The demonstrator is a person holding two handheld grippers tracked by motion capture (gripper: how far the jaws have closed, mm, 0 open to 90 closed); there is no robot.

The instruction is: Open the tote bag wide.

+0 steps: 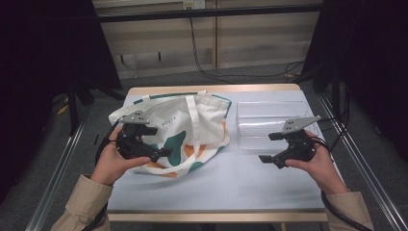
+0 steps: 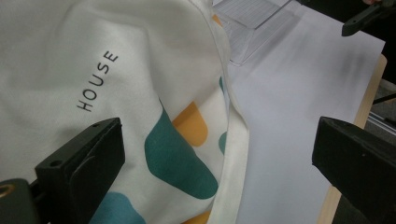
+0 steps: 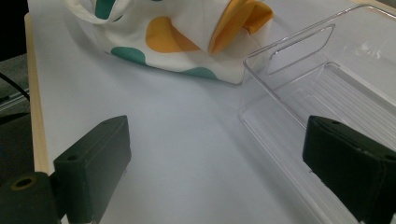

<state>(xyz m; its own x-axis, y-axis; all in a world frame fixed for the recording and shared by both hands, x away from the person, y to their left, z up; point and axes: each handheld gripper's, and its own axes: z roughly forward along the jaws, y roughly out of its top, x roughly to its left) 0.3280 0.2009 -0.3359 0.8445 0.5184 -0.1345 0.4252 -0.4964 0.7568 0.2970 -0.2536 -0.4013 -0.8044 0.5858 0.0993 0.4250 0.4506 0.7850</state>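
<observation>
While my left gripper [image 1: 156, 141] hovers over the tote [image 1: 192, 122], its jaws are spread wide and hold nothing. That cream bag, printed with teal and orange shapes and the word HOUSE, lies flat on the left half of the table [image 1: 231, 178]. One jaw hangs above the cloth, the other above bare tabletop beside the bag's edge. My right gripper [image 1: 271, 147] sits near the front of a clear bin [image 1: 269, 115], jaws also spread, empty, one over the bin's rim.

table [image 1: 211, 187]: pale blue top | cables [image 1: 202, 65]: on floor behind, possibly black
</observation>
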